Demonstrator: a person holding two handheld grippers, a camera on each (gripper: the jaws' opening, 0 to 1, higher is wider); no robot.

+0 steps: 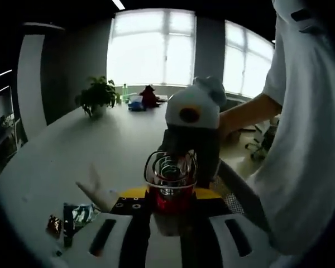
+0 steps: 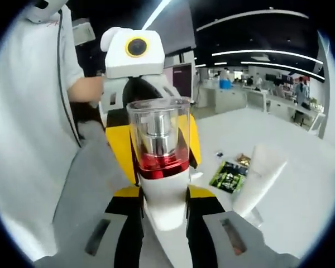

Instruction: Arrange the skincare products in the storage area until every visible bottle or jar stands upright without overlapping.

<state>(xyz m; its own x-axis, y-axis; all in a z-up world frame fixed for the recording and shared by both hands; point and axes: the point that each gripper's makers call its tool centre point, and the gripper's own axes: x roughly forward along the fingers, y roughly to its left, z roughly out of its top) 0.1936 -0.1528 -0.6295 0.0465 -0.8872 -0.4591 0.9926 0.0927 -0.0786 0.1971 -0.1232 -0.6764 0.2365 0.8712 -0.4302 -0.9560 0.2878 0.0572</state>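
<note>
In the left gripper view, a green packet point(image 1: 81, 214) and a white tube point(image 1: 95, 190) lie on the white surface point(image 1: 61, 156) to the left of the jaws. The left gripper point(image 1: 170, 223) has its jaws closed on a clear-capped red bottle point(image 1: 170, 181), with the right gripper point(image 1: 192, 109) just behind it. In the right gripper view, the right gripper point(image 2: 167, 223) meets the same bottle point(image 2: 159, 139) from the opposite side; whether its jaws grip it cannot be told. Right of the jaws lie the packet point(image 2: 229, 176) and tube point(image 2: 259, 176).

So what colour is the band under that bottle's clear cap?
Red, under the clear cap of the bottle; the right gripper view shows it best.
</note>
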